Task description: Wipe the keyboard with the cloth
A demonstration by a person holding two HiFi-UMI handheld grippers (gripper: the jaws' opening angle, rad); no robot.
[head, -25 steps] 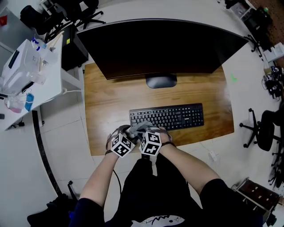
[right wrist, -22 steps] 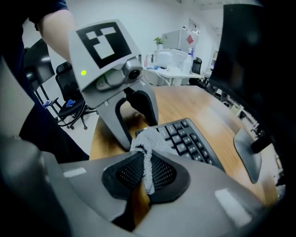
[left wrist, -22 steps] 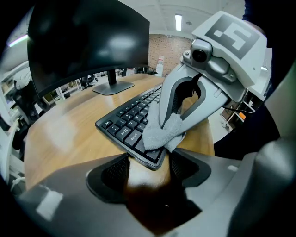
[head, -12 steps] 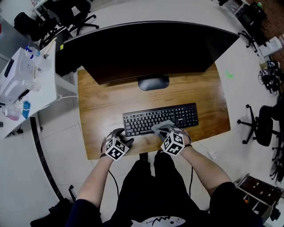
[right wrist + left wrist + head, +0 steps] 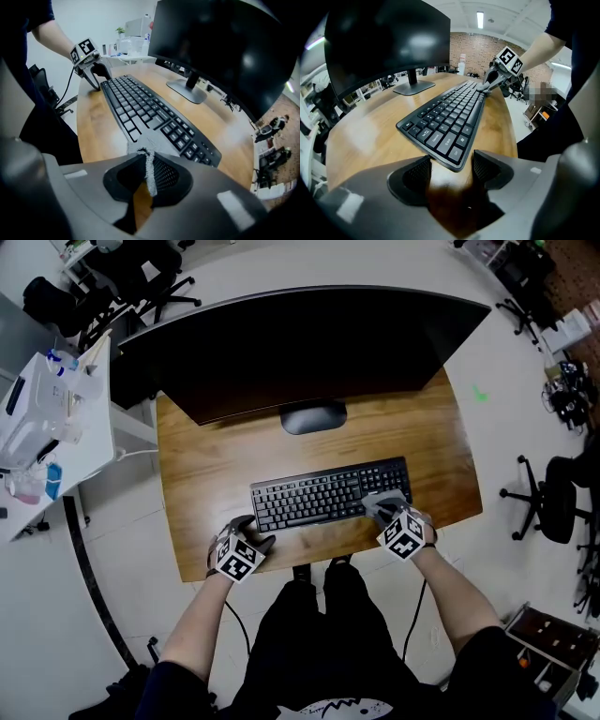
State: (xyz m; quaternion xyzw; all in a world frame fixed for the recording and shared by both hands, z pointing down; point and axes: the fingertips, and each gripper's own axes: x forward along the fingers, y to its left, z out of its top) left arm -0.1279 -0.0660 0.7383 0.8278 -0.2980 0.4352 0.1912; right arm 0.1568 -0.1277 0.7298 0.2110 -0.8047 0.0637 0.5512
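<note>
Head view: a person seated at a wooden desk (image 5: 211,460) holds a gripper in each hand over a black keyboard (image 5: 323,496) lying at the centre of the frame, below the round foot (image 5: 313,416) of a wide curved monitor (image 5: 291,343). The right gripper (image 5: 384,512), at the lower right of the keyboard, pinches a grey cloth (image 5: 378,503) that rests on the keys at that end, beside the number pad. The left gripper (image 5: 257,538) sits at the keyboard's lower left corner, well apart from the cloth. Left gripper view: the jaws of the left gripper (image 5: 450,168) stand spread with nothing gripped; the near corner of the keyboard (image 5: 449,119) lies just ahead of the gap, and contact cannot be judged. The right gripper (image 5: 487,85) appears at the far end of the keys in the upper right of the frame, and the monitor (image 5: 384,42) fills the upper left. Right gripper view: the jaws of the right gripper (image 5: 148,177) are pressed together on a fold of the cloth (image 5: 150,165), which spreads forward onto the keyboard (image 5: 140,110). The left gripper (image 5: 96,75) shows at the far end, in the upper left of the frame.
</note>
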